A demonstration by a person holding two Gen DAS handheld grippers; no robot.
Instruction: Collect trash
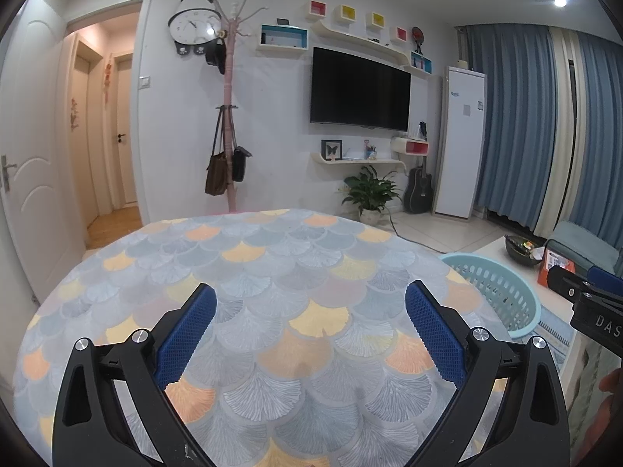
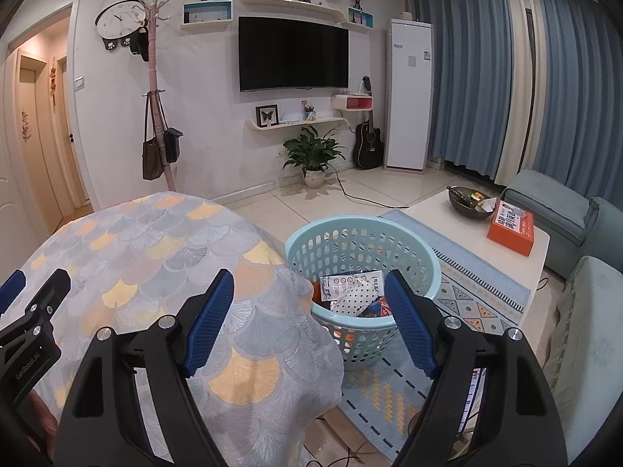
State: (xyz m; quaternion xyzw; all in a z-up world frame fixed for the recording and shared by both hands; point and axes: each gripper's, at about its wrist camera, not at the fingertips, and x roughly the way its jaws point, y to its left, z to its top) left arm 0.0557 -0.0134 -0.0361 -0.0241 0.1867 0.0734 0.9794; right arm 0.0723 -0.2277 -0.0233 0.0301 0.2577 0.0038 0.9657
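A: Now, where is the trash [image 2: 356, 292]?

B: Wrappers and printed packets lie heaped in the pale blue basket [image 2: 307, 243], which stands on the floor at the near right of the table [image 2: 155, 241], its wall touching the hanging cloth. One flat packet leans against the inner wall with its printed face toward the camera, long axis running roughly left to right; the others overlap, and their directions cannot be told apart.

A: Why is the basket set there?

B: Judged from its position just beside the table's edge, it sits where items lifted from the top can be dropped straight in.

A: And the tools?

B: The right tool [image 2: 309, 311] hangs above the table's right edge with the basket's opening between its blue pads; its jaws are spread wide and grip nothing. The left tool [image 1: 311, 330] is over the middle of the patterned tablecloth [image 1: 272, 272], likewise wide open and empty. No loose trash shows on the cloth in either view, so the collecting looks largely done.

A: What lies farther out?

B: To the right, a low white coffee table [image 2: 436, 210] bearing a dark bowl [image 2: 469, 198] and an orange box [image 2: 510, 229]. On the far wall are a television [image 2: 292, 54], a potted plant [image 2: 313, 151] and a guitar [image 2: 368, 144].
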